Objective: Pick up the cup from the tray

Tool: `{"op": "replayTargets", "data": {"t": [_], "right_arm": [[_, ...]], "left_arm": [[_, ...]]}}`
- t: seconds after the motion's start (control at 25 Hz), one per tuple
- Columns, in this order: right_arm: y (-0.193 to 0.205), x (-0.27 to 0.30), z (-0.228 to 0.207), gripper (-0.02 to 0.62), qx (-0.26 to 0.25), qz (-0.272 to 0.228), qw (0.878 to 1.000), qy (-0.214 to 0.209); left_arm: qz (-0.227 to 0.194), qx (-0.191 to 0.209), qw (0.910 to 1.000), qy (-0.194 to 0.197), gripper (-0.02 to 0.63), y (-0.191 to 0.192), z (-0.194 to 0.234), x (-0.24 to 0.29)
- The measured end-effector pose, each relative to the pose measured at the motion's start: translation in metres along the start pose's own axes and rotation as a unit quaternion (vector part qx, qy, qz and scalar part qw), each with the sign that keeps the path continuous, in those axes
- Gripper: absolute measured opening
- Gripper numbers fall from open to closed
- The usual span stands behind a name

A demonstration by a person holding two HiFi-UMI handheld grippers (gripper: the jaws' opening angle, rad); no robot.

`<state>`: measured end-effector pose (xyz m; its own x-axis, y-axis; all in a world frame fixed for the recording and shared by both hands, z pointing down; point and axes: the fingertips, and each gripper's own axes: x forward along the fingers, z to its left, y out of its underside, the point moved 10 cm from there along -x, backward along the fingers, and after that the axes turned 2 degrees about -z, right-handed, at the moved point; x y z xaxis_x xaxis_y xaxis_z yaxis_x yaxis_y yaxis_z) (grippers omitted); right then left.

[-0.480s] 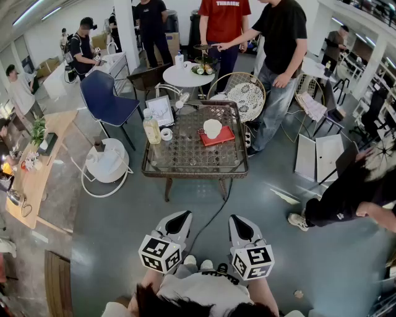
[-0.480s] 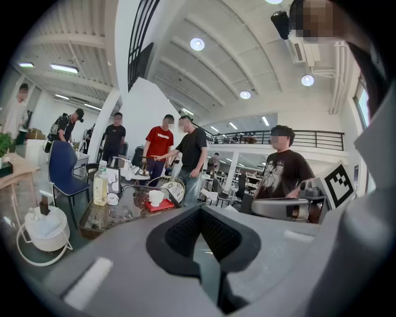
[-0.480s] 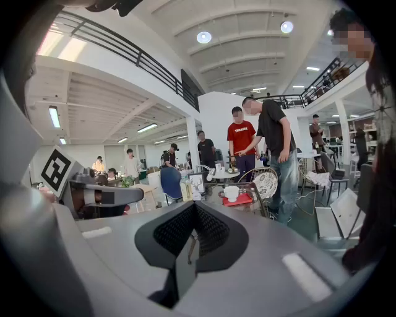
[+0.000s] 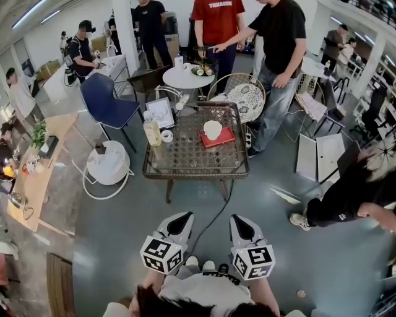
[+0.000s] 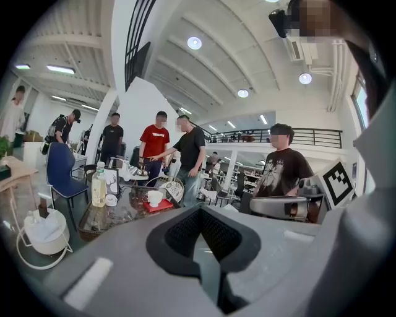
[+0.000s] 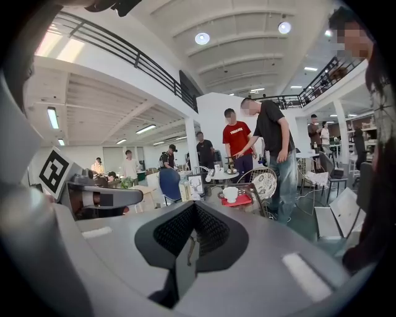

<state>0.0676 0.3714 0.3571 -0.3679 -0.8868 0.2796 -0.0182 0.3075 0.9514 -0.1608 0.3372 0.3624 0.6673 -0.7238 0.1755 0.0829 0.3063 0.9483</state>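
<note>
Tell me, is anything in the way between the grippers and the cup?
Nothing visible. The cup sits on the tray on the table; the bottle stands off to its left. The left gripper and right gripper hang short of the table, over floor.

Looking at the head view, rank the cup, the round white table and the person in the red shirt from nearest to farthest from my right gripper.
1. Cup: on the red tray on the glass table, ahead of the right gripper.
2. Round white table: just behind the glass table.
3. Person in the red shirt: standing beyond the round white table.
</note>
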Motion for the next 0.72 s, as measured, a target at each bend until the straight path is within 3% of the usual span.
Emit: {"op": "replayTargets", "data": {"t": [0.44, 0.6, 0.72], "right_arm": [[-0.004, 0.002, -0.005, 0.034, -0.015, -0.008, 1.000, -0.010], [-0.010, 0.003, -0.009, 0.170, -0.033, -0.016, 0.998, -0.044], [-0.014, 0.006, -0.015, 0.191, -0.034, -0.025, 0.998, -0.052]], "left_arm": [[0.005, 0.004, 1.0000, -0.003, 0.000, 0.000, 0.001, 0.001], [0.017, 0.000, 0.9998, 0.006, 0.032, -0.002, -0.001, 0.004], [0.022, 0.007, 0.9997, 0.004, 0.035, -0.004, -0.003, 0.009]]}}
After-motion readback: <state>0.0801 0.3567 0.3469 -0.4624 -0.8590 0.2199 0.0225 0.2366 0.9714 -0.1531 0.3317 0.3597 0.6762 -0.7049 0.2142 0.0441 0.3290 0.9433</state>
